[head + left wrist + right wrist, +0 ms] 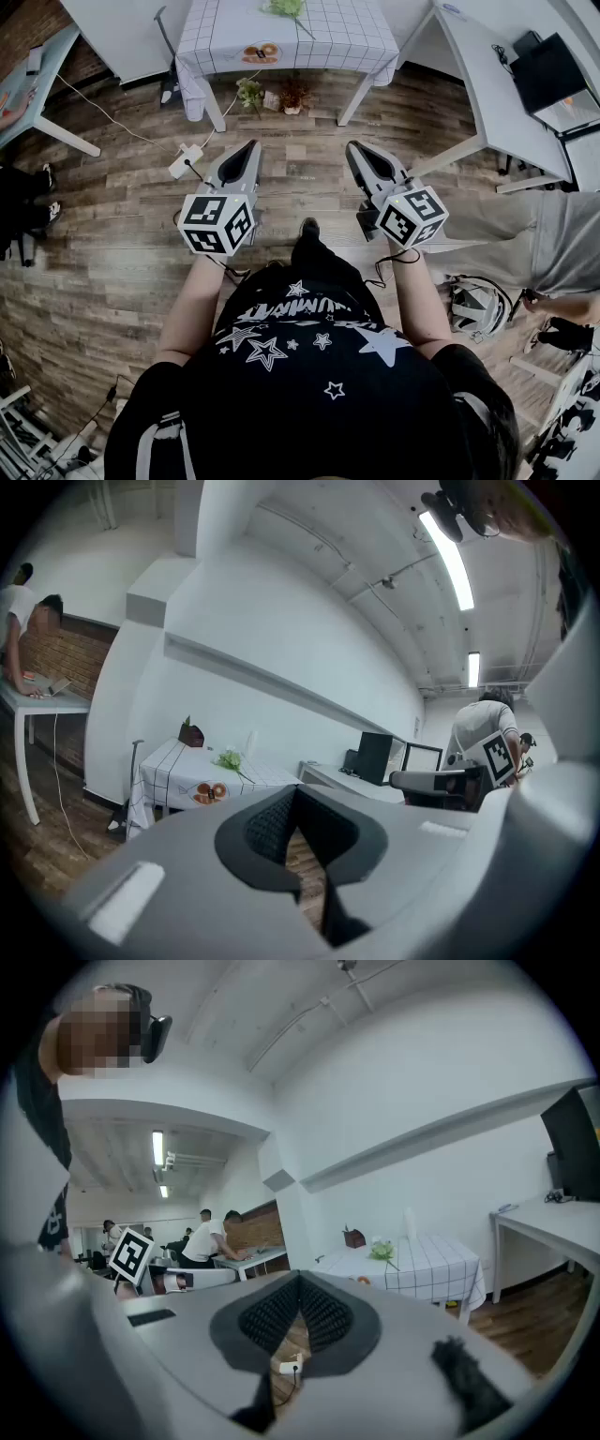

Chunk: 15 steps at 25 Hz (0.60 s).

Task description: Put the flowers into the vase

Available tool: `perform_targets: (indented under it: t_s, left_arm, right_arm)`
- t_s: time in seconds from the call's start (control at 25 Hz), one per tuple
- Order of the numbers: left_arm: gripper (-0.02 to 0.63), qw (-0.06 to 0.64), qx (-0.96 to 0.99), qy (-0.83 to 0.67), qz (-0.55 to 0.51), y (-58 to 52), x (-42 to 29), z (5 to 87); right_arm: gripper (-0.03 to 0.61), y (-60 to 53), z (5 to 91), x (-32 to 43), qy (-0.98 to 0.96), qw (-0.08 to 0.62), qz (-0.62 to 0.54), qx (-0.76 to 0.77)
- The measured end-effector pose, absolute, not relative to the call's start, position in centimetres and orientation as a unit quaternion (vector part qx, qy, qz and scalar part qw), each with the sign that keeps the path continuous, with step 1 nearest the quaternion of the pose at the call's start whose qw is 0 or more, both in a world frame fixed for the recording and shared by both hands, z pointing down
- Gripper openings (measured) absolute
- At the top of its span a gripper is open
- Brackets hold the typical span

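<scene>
A bunch of green flowers [286, 7] lies on a table with a white checked cloth [319, 33] at the far end of the wooden floor. The flowers [228, 759] also show in the left gripper view, and the flowers [382, 1252] in the right gripper view, beside a tall clear vase [410, 1225]. The vase [251, 742] is faint in the left gripper view. My left gripper [251, 146] and right gripper [353, 147] are held side by side, well short of the table, both pointing at it. Both are shut with nothing between their jaws.
Two small potted plants [249, 92] stand on the floor under the table. A brown box [191, 733] sits on the cloth. A white power strip [185, 161] with a cable lies at left. A white desk [487, 84] with a monitor [547, 70] stands at right, beside a person's legs [553, 234].
</scene>
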<state>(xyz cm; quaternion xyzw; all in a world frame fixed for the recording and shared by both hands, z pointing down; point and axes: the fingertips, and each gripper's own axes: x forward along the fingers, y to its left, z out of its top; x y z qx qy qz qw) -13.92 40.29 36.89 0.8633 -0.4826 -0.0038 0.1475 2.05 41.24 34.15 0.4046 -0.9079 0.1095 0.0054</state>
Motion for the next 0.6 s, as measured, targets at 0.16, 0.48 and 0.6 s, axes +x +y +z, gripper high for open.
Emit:
perform_targets:
  t_s: [0.16,0.48,0.6]
  left_arm:
    - [0.009,0.146,0.863,-0.484,-0.004,39.7,-14.4,36.7]
    - [0.009,0.137,0.862,-0.489,-0.006,38.7,-14.9,35.8]
    - [0.009,0.136,0.862,-0.489,-0.003,38.5,-14.7,35.8]
  right_arm:
    - [0.011,40.3,33.9,2.2,-0.904,0.004,0.108,0.414]
    - [0.011,39.5,32.9,3.1,-0.901,-0.006,0.1,0.422]
    - [0.012,39.1,33.1,3.5,-0.9,-0.007,0.103,0.424]
